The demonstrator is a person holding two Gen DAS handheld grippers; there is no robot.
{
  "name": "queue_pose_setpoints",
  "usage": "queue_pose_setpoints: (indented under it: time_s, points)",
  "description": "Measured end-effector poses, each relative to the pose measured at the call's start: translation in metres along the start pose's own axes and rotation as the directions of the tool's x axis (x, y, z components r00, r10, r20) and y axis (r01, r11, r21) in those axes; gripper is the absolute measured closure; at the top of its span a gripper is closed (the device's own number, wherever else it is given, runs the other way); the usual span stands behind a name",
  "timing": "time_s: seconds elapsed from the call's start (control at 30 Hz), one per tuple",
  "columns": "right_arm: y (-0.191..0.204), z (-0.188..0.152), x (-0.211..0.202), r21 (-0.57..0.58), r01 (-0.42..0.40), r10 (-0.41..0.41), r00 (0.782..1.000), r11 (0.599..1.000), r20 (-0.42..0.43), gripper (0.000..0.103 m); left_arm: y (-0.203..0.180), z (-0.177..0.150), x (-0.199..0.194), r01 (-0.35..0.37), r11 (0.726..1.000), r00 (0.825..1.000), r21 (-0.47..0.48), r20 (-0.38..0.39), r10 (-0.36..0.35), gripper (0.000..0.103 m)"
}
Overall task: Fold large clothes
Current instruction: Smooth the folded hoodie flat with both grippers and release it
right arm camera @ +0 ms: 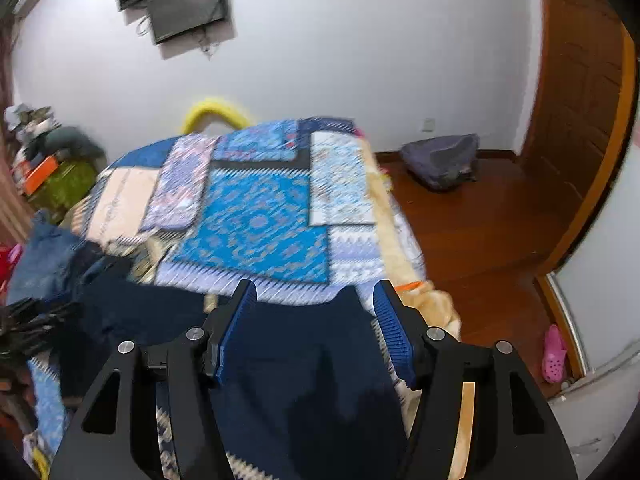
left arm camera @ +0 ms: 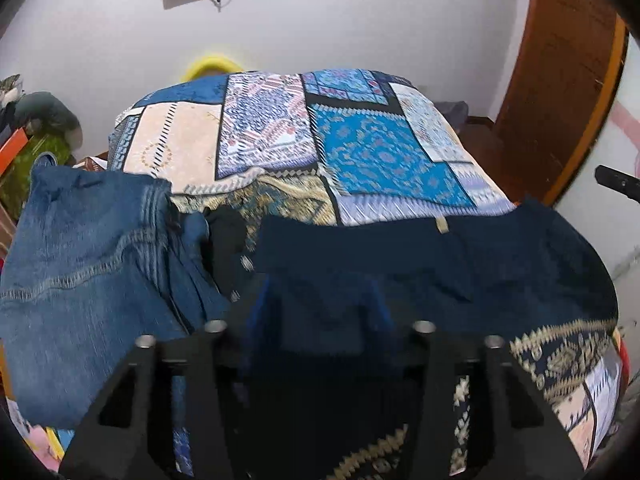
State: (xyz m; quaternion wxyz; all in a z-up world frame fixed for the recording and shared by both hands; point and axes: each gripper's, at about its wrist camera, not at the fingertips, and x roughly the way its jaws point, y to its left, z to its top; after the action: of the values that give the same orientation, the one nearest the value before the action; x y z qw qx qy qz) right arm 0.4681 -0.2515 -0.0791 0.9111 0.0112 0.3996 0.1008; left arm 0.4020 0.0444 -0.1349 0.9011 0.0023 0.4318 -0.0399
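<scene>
Nearest in the left wrist view, the left gripper (left arm camera: 320,312) is seen low over a dark navy garment (left arm camera: 432,264), and its blue finger pads (left arm camera: 256,320) are spread well apart with navy cloth lying between and under them; whether the cloth is touched cannot be told through the blur. From the right wrist view, the right gripper (right arm camera: 316,328) is likewise held with its ribbed blue pads (right arm camera: 236,328) wide apart, and nothing is pinched between them; the same navy garment (right arm camera: 304,380) is spread beneath it on the near part of the bed.

Just left of the navy garment, a pair of blue denim jeans (left arm camera: 92,264) is laid in a rumpled heap, with pale stitching showing along a seam. The heap is also caught, blurred, at the left of the right wrist view (right arm camera: 48,260). Both garments are rested on a patchwork bedcover (left arm camera: 360,152) printed in blue, cream and lilac panels, with a gold-patterned border at its near right corner.

Beyond the bed, a yellow curved object (left arm camera: 210,65) is partly hidden behind the far edge. A pile of belongings (left arm camera: 36,128) is stacked at the far left. On the white wall, a dark screen (right arm camera: 184,8) is mounted high up. To the right, a brown wooden door (left arm camera: 560,80) is seen, a grey bag (right arm camera: 440,160) is set on the wooden floor by the wall, and a pink clog (right arm camera: 554,354) is lying near the doorway.
</scene>
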Motion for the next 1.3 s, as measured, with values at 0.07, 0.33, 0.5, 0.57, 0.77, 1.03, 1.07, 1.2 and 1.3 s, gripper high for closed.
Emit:
queue_pose_setpoints:
  time_s: [0.07,0.33,0.5,0.57,0.77,1.03,1.07,1.2,1.3]
  points:
    - [0.013,-0.01,0.004,-0.039,-0.027,0.025,0.999,0.999,-0.041,0.046,-0.005,-0.012,-0.001,0.015,1.0,1.0,-0.009,-0.021,-0.016,0.043]
    - [0.069,-0.089,0.039,-0.201,-0.113,0.057,0.963,0.973,-0.265,0.046,-0.023,-0.074,0.011,0.053,0.998,0.991,-0.014,-0.125,-0.055,0.042]
    - [0.067,-0.115,0.035,-0.216,-0.066,0.018,0.976,0.974,-0.218,0.041,-0.029,-0.104,-0.005,-0.008,0.998,0.997,0.062,-0.072,0.013,0.038]
    - [0.058,-0.116,0.03,-0.177,-0.055,0.016,0.977,0.983,-0.215,0.034,-0.03,-0.113,-0.012,-0.026,0.996,0.998,0.085,-0.057,0.03,0.037]
    - [0.043,-0.123,0.018,-0.115,-0.037,0.011,0.976,0.993,-0.216,0.032,-0.016,-0.142,-0.028,-0.033,0.999,0.997,0.026,-0.067,0.035,0.034]
    - [0.044,-0.142,-0.004,-0.193,0.038,-0.074,0.98,0.98,-0.186,0.032,0.01,-0.171,-0.049,-0.021,0.984,0.993,-0.177,-0.121,0.0,0.034]
    - [0.045,-0.143,-0.006,-0.198,0.039,-0.077,0.98,0.979,-0.185,0.032,0.012,-0.174,-0.05,-0.009,0.979,0.992,-0.204,-0.128,-0.018,0.034]
    - [0.046,-0.148,-0.013,-0.17,0.013,-0.046,0.98,0.985,-0.194,0.032,0.021,-0.19,-0.051,0.066,0.933,0.981,-0.353,-0.147,-0.125,0.034]
    - [0.047,-0.152,-0.018,-0.142,-0.014,-0.014,0.981,0.99,-0.195,0.032,0.024,-0.194,-0.054,0.09,0.915,0.98,-0.394,-0.13,-0.152,0.034]
